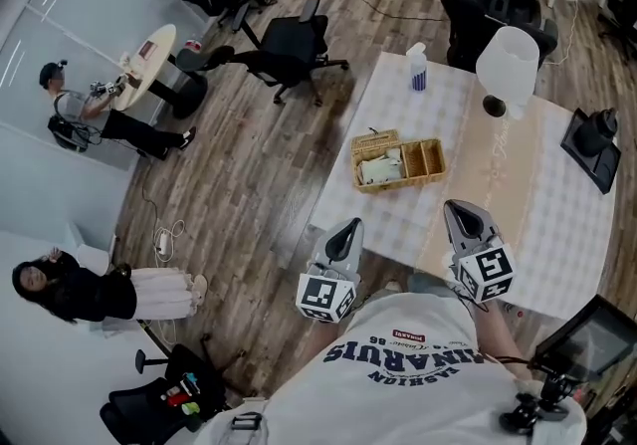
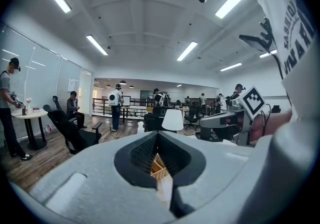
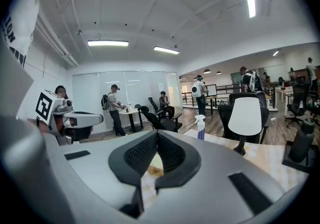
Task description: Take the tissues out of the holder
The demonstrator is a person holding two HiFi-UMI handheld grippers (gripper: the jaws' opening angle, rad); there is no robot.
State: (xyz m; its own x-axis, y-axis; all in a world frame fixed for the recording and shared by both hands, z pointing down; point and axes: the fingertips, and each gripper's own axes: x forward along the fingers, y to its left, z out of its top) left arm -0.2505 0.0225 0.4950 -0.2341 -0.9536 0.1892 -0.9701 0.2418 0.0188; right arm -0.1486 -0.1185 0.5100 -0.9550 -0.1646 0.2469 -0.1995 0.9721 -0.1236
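A woven holder (image 1: 430, 162) with compartments stands on the white checked table (image 1: 557, 224). White tissues (image 1: 381, 170) lie in its left compartment. My left gripper (image 1: 349, 228) hangs shut and empty at the table's near left corner, short of the holder. My right gripper (image 1: 461, 208) is beside it over the table's near edge, also shut with nothing in it. In the left gripper view the jaws (image 2: 158, 134) meet at the tips, and a bit of the holder (image 2: 157, 164) shows through the gap below them. The right gripper (image 3: 157, 134) shows the same closed tips.
A spray bottle (image 1: 417, 68) and a white lamp (image 1: 507, 65) stand at the table's far end, and a black device (image 1: 595, 137) at its right edge. Black office chairs (image 1: 291, 46) and several people fill the floor to the left. A dark screen (image 1: 594, 335) is at lower right.
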